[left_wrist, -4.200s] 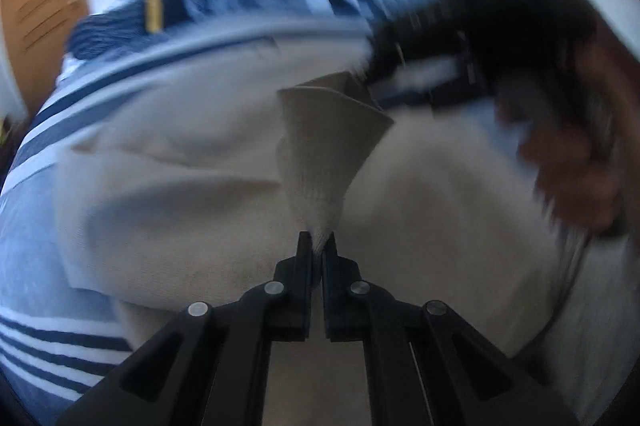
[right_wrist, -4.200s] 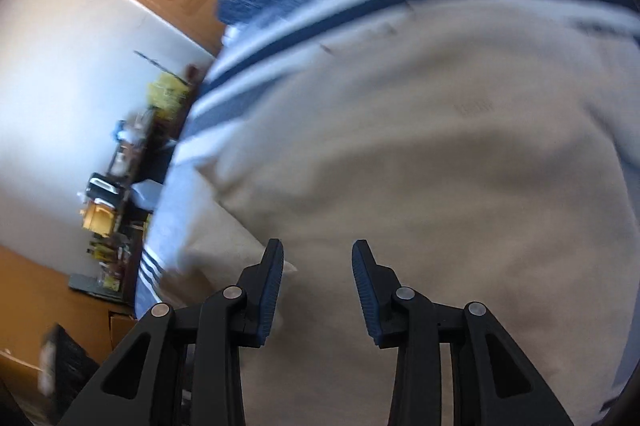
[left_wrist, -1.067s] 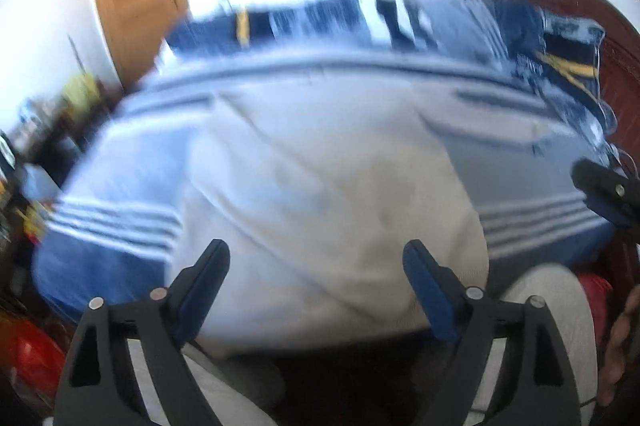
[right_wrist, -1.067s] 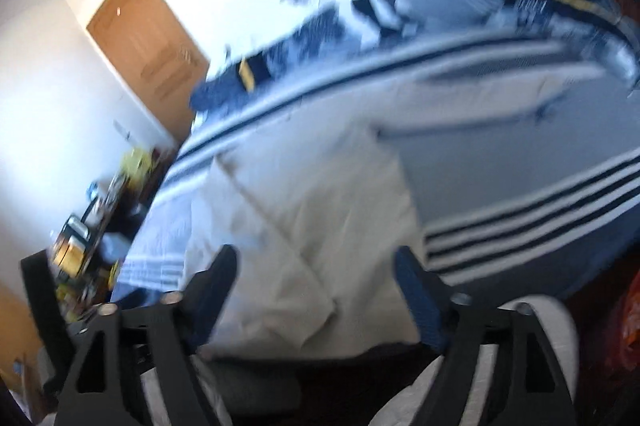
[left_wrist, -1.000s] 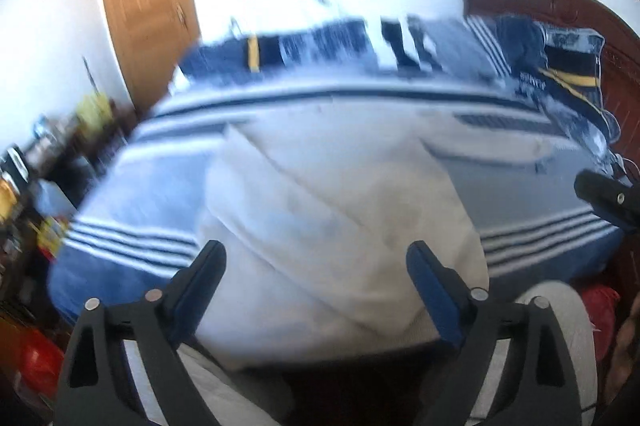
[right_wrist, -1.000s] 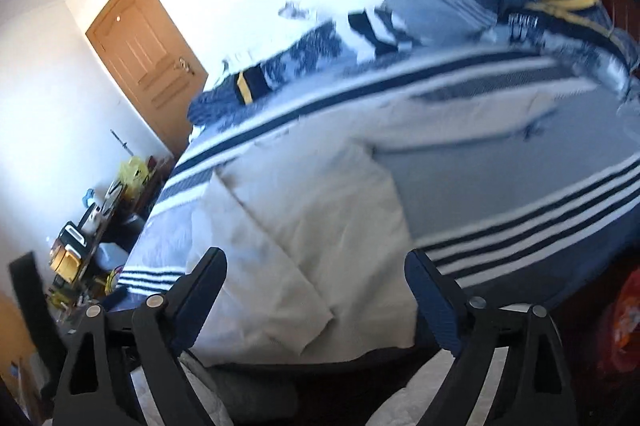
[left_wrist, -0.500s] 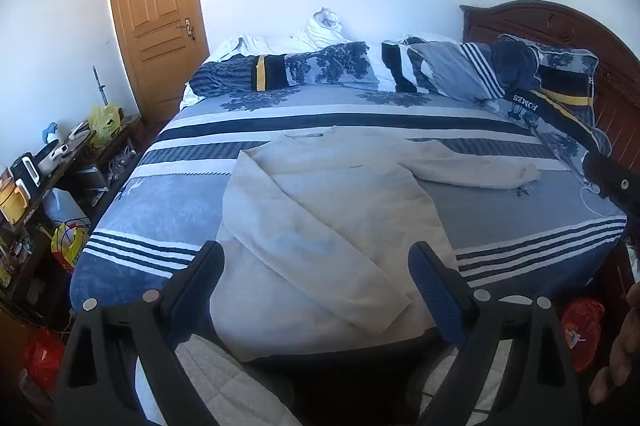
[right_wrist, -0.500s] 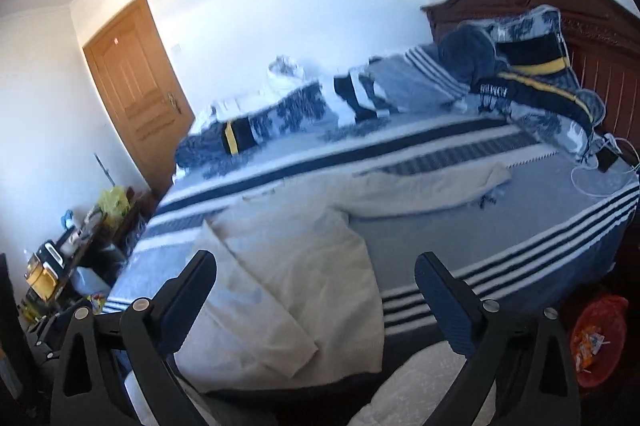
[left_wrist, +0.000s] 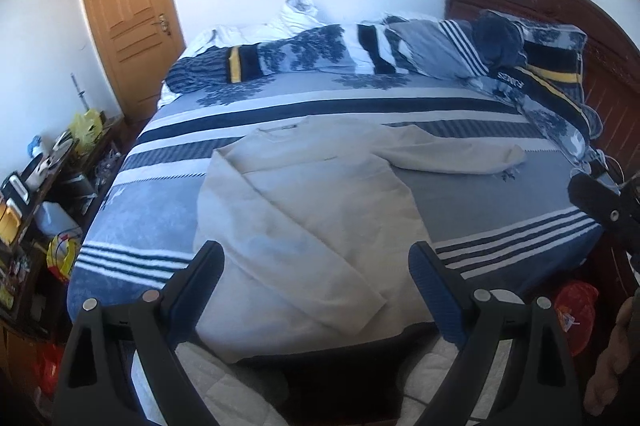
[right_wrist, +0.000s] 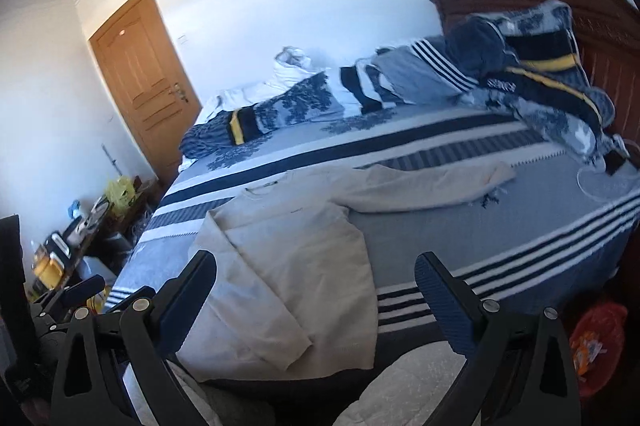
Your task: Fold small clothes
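Observation:
A cream sweater (left_wrist: 316, 210) (right_wrist: 288, 266) lies flat on the blue striped bed (left_wrist: 520, 202) (right_wrist: 520, 222). Its left sleeve is folded diagonally across the body; the right sleeve (left_wrist: 460, 156) (right_wrist: 424, 192) stretches out toward the headboard side. My left gripper (left_wrist: 316, 278) hangs open well above the sweater's hem, holding nothing. My right gripper (right_wrist: 316, 286) is open too, empty, raised over the near edge of the bed. The right gripper's black finger (left_wrist: 596, 204) shows at the right edge of the left wrist view.
Rumpled blue bedding and pillows (left_wrist: 360, 50) are heaped along the far side by the wooden headboard (left_wrist: 568, 10). A door (left_wrist: 128, 26) stands at the back left. A cluttered shelf (left_wrist: 36, 186) lines the left wall. A red bag (right_wrist: 596, 342) lies on the floor at right. The person's light trouser legs (left_wrist: 224, 386) are below.
Both grippers let go of the sweater and pulled back and up from the bed. The view widened from close cloth to the whole bed. The right jaws spread wider.

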`<action>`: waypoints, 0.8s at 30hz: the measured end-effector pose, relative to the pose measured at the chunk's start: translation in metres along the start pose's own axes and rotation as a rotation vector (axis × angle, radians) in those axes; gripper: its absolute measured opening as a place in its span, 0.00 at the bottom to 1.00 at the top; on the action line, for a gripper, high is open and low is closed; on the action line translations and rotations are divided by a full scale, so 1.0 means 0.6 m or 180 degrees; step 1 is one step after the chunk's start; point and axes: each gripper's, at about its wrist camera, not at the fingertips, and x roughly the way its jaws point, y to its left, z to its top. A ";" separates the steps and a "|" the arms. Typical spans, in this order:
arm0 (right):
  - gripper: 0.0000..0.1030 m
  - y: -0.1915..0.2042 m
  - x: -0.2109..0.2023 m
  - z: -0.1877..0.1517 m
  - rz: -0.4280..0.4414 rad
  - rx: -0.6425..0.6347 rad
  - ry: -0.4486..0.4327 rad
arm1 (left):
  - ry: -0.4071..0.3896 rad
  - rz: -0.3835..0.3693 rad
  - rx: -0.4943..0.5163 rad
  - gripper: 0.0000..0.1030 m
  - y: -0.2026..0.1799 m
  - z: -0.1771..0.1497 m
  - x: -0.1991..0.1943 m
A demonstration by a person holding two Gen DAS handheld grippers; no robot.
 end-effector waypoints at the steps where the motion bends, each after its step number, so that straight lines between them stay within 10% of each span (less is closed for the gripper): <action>1: 0.98 -0.009 0.003 0.002 0.0005 0.0032 0.0010 | -0.0001 0.0016 0.0038 0.90 -0.009 0.005 0.005; 12: 0.98 -0.123 0.070 0.032 -0.0002 0.0386 0.0143 | 0.0149 0.0015 0.0312 0.90 -0.099 0.053 0.098; 24: 0.83 -0.341 0.224 0.083 -0.0298 0.1062 0.0358 | 0.0620 -0.0603 0.0396 0.90 -0.224 0.118 0.296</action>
